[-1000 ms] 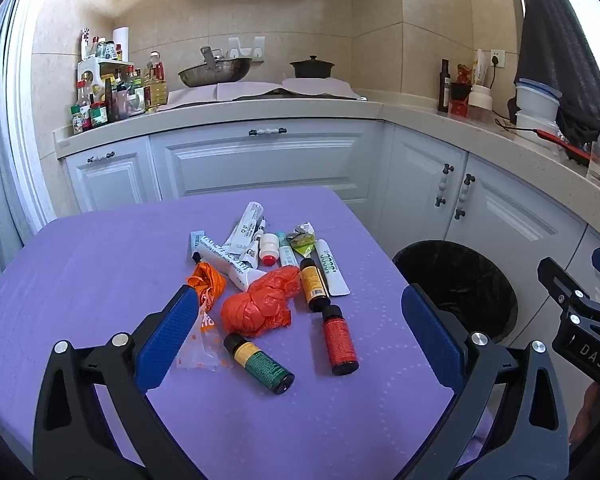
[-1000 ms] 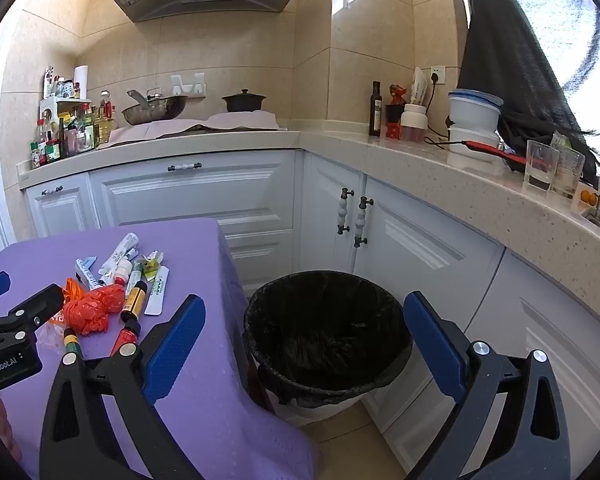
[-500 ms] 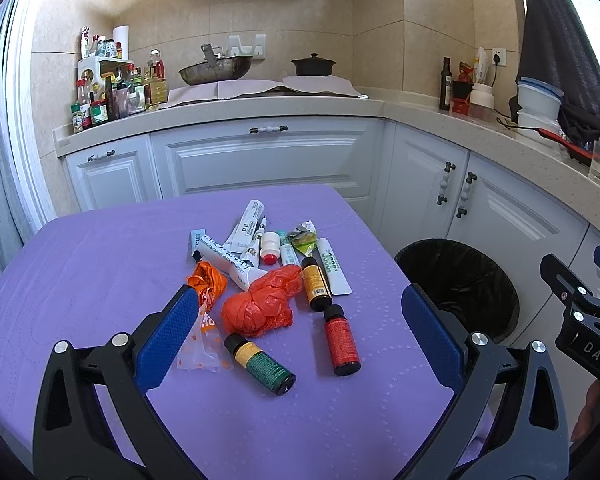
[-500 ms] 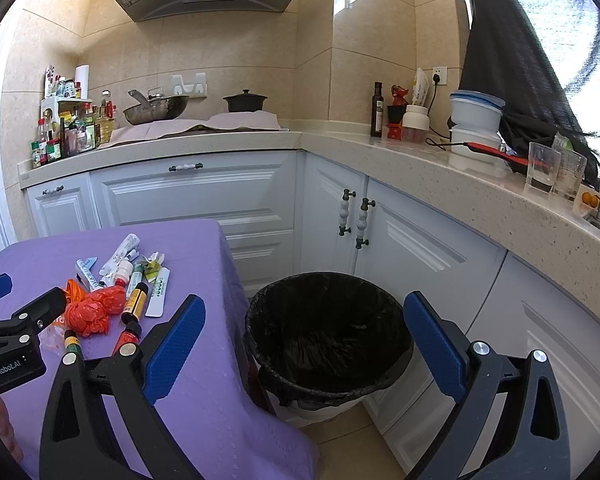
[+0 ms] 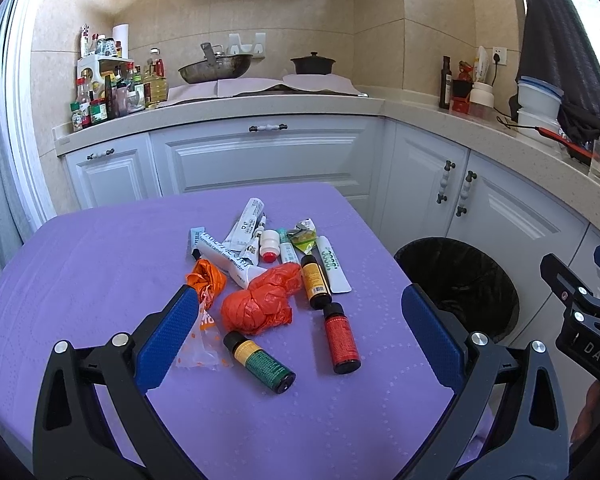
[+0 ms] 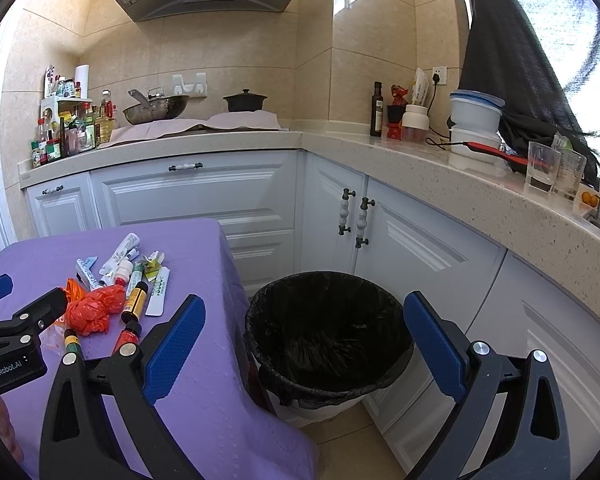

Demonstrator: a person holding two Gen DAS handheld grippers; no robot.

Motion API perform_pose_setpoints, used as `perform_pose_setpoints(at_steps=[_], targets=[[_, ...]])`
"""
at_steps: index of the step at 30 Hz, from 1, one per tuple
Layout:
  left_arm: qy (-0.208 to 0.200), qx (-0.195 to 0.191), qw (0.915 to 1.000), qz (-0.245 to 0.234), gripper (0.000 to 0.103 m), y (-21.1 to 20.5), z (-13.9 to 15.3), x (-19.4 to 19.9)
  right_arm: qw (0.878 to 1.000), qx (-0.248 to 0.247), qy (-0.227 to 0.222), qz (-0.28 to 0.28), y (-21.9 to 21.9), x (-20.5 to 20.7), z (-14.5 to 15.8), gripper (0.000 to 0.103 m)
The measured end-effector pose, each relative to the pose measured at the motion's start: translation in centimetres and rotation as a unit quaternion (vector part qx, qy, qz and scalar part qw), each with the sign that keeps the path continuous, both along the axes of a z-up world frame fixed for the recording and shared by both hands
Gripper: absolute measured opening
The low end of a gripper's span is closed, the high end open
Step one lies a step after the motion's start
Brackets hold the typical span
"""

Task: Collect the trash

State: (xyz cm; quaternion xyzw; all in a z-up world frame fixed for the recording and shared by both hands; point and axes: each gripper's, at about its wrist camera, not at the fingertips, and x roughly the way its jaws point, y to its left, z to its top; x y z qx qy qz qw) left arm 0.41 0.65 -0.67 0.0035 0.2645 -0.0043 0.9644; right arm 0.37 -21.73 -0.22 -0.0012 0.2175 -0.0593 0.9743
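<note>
A pile of trash lies on the purple table (image 5: 80,272): a crumpled orange plastic bag (image 5: 260,304), a green bottle (image 5: 260,362), a red bottle (image 5: 341,338), an amber bottle (image 5: 315,280), white tubes (image 5: 228,258) and wrappers. My left gripper (image 5: 300,336) is open and empty, hovering above the table just short of the pile. A bin with a black liner (image 6: 328,336) stands on the floor right of the table. My right gripper (image 6: 300,348) is open and empty above the bin; it also shows in the left wrist view (image 5: 580,320).
White kitchen cabinets (image 5: 268,156) and a stone counter (image 6: 440,168) run behind and to the right, carrying a wok (image 5: 216,68), a pot (image 5: 312,65), spice bottles (image 5: 112,92), containers and glasses (image 6: 556,168). The table's right edge (image 6: 236,280) is next to the bin.
Both grippers have shifted only slightly; the left one has edged a little closer to the pile. Nothing on the table has moved.
</note>
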Motion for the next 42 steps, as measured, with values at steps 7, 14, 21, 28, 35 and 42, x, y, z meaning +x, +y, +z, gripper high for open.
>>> perform_pose_setpoints(at_steps=[7, 14, 21, 28, 35, 42], targets=[[0.0, 0.0, 1.0, 0.002, 0.099, -0.2, 0.2, 0.0, 1.0, -0.001, -0.001, 0.001, 0.2, 0.0, 0.2, 0.097], [0.003, 0.0, 1.0, 0.003, 0.099, -0.2, 0.3, 0.0, 1.0, -0.001, -0.001, 0.001, 0.3, 0.0, 0.1, 0.097], [0.006, 0.0, 1.0, 0.002, 0.099, -0.2, 0.3, 0.0, 1.0, 0.0, 0.0, 0.001, 0.2, -0.1, -0.1, 0.097], [0.007, 0.0, 1.0, 0.003, 0.099, -0.1, 0.3, 0.2, 1.0, 0.0, 0.003, 0.001, 0.1, 0.0, -0.3, 0.097], [0.007, 0.002, 1.0, 0.005, 0.099, -0.1, 0.2, 0.3, 1.0, 0.0, 0.004, 0.003, 0.1, 0.2, -0.6, 0.097], [0.014, 0.006, 0.9998, 0.016, 0.099, 1.0, -0.8, 0.4, 1.0, 0.006, 0.016, 0.014, 0.5, 0.6, -1.4, 0.097]])
